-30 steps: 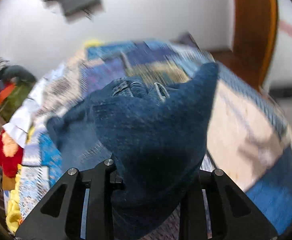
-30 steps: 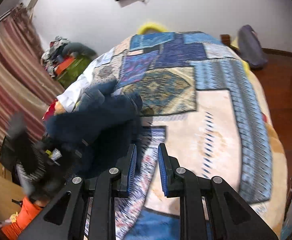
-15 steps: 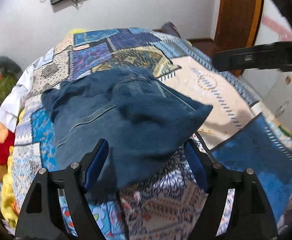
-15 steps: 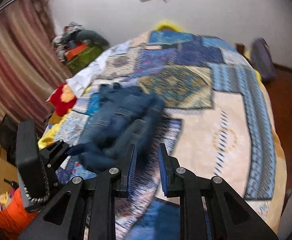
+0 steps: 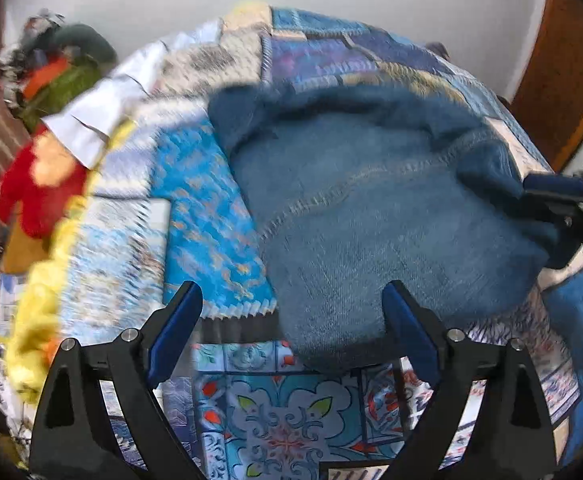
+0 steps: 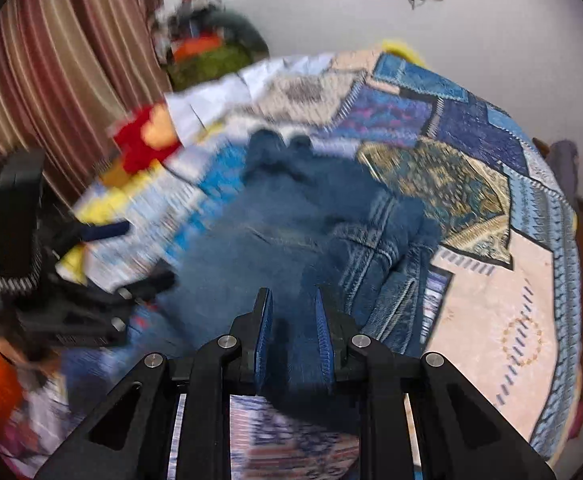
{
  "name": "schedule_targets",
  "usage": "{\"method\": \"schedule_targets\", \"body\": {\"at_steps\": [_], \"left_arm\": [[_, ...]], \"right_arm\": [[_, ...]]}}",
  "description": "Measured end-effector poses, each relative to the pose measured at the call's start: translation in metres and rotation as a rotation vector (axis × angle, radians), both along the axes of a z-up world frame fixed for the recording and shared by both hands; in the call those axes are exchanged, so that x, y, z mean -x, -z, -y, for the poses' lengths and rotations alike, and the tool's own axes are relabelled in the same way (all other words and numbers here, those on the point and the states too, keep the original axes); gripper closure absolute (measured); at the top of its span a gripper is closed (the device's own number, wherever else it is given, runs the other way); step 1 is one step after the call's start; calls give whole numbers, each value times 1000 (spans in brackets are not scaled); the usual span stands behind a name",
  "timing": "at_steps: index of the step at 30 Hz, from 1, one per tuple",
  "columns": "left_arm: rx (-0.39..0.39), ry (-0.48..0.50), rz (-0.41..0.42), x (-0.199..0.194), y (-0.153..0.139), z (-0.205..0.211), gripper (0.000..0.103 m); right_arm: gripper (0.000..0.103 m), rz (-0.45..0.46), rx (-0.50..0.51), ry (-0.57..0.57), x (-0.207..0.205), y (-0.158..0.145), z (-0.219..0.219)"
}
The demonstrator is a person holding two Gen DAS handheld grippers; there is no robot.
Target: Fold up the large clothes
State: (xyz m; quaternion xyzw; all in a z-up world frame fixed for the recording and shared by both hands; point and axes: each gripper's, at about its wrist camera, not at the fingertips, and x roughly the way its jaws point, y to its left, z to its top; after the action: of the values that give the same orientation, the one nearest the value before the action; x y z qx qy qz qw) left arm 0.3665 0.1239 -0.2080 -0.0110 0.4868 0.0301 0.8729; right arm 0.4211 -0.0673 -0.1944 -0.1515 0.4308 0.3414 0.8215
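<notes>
A pair of blue jeans (image 5: pixel 371 208) lies folded on the patchwork blanket (image 5: pixel 211 216) of a bed. My left gripper (image 5: pixel 291 292) hangs over the near edge of the jeans. Its jaws are opening wide; the denim edge lies between them and the pads do not touch it. My right gripper (image 5: pixel 559 196) comes in at the right edge, at the jeans' far corner. In the right wrist view that gripper (image 6: pixel 291 296) stands over the jeans (image 6: pixel 291 224), jaws nearly together, with denim showing in the narrow gap. The left gripper (image 6: pixel 131 256) is blurred at the left.
A red and yellow plush toy (image 5: pixel 31 184) and a white cloth (image 5: pixel 99 120) lie at the bed's left side. A heap of clothes (image 6: pixel 207 48) sits by the striped curtain (image 6: pixel 51 60). A wooden door (image 5: pixel 563 80) is at the right.
The left gripper has let go of the lifted jeans and spread its jaws. The jeans now lie flat on the blanket. The right gripper has moved left, over the jeans.
</notes>
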Motion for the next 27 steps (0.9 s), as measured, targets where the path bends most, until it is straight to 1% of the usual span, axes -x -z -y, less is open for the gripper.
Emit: {"method": "schedule_targets", "body": {"at_steps": [1, 2, 3, 4, 5, 6, 7, 8, 10, 11, 13, 15, 18, 20, 22, 24, 26, 27], "left_arm": [[22, 1, 4, 3, 6, -1, 4], [27, -4, 2, 5, 10, -2, 1], [28, -6, 0, 7, 14, -2, 0], [34, 0, -1, 9, 16, -1, 0], [34, 5, -8, 12, 20, -1, 0], [31, 9, -18, 14, 23, -1, 0], [26, 12, -28, 17, 27, 0, 0], [25, 16, -33, 21, 29, 1, 0], [24, 24, -52, 29, 32, 0, 0], [-18, 19, -69, 32, 34, 0, 1], [-96, 23, -72, 36, 30, -2, 9], [-114, 31, -47, 39, 19, -8, 9], [-78, 13, 30, 38, -13, -24, 9], [-59, -9, 83, 28, -33, -33, 9], [-42, -18, 126, 10, -49, -40, 9], [-25, -25, 142, -18, -56, -42, 8], [4, -24, 140, -45, -55, -45, 8], [30, -28, 125, -63, -50, -46, 8]], "right_arm": [[86, 15, 39, -8, 0, 10, 2], [86, 24, 59, -7, 0, 15, 5], [86, 56, 100, 7, 1, 22, 11], [80, 85, 144, 22, 2, 28, 16], [70, 81, 148, 25, 1, 33, 25], [45, 86, 147, 47, 0, 35, 32], [23, 93, 136, 86, -3, 37, 45], [19, 84, 117, 97, -5, 37, 52], [18, -16, 45, 110, -14, 39, 70], [18, -44, 27, 121, -17, 39, 73], [18, -106, -20, 139, -24, 35, 81], [18, -126, -40, 139, -26, 27, 82], [18, -108, -69, 125, -28, 8, 76], [18, -87, -112, 105, -31, -8, 68], [16, -90, -155, 101, -38, -18, 63], [12, -105, -199, 112, -50, -24, 56], [12, -124, -220, 125, -65, -25, 45], [12, -136, -223, 125, -71, -23, 40]]}}
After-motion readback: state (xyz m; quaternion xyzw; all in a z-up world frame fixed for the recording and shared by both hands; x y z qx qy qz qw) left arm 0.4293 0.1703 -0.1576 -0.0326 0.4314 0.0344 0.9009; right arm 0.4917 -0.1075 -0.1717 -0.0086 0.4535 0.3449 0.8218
